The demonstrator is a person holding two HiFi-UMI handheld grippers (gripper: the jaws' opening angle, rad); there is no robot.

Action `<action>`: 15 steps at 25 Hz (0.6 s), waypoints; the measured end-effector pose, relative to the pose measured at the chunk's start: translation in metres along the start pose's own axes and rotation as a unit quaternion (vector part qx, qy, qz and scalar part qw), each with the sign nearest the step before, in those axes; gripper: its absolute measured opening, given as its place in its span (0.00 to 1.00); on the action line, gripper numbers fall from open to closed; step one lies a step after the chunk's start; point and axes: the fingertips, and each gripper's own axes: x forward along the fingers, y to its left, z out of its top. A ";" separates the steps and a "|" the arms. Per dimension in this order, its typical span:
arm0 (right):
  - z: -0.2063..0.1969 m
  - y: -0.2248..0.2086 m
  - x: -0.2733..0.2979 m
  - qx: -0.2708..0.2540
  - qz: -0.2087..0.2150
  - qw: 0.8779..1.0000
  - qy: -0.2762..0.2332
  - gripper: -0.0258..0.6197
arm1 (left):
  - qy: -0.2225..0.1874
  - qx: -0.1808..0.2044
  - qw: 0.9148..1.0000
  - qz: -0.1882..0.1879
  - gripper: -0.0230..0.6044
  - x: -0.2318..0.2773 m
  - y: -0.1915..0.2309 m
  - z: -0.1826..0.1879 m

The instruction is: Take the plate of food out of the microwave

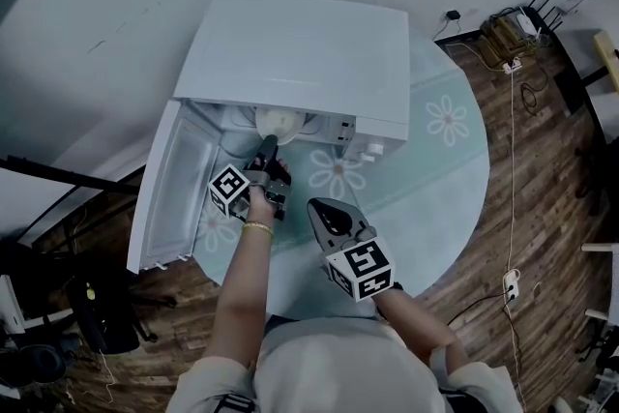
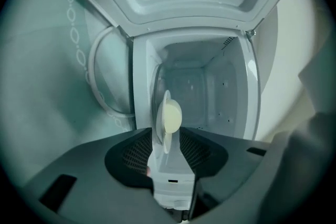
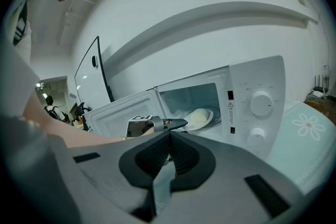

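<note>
A white microwave stands on a round table with its door swung open to the left. Inside it sits a white plate with a pale mound of food. My left gripper reaches into the opening. In the left gripper view the plate shows edge-on, its rim in the gap between the parted jaws of the left gripper, and the pads do not press on it. My right gripper hangs over the table in front of the microwave, shut and empty. The right gripper view shows the plate inside the cavity.
The pale green table has flower prints. The microwave's two knobs face right of the cavity. On the wooden floor to the right lie cables and a power strip. A black stand is at the left.
</note>
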 end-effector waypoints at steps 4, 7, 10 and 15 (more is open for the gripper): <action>-0.001 -0.006 0.001 0.003 0.001 1.000 0.002 0.05 | -0.006 -0.035 0.999 -0.001 0.27 0.015 0.004 -0.004; -0.003 -0.009 0.000 0.003 0.003 1.000 0.004 0.05 | -0.027 -0.066 0.997 0.000 0.27 0.021 0.008 -0.005; -0.005 -0.012 -0.003 0.005 0.005 1.000 0.005 0.05 | -0.047 -0.080 0.996 0.006 0.19 0.023 0.012 -0.003; -0.006 -0.017 -0.010 0.005 0.003 1.000 0.002 0.05 | -0.056 -0.073 0.995 0.023 0.14 0.025 0.015 -0.002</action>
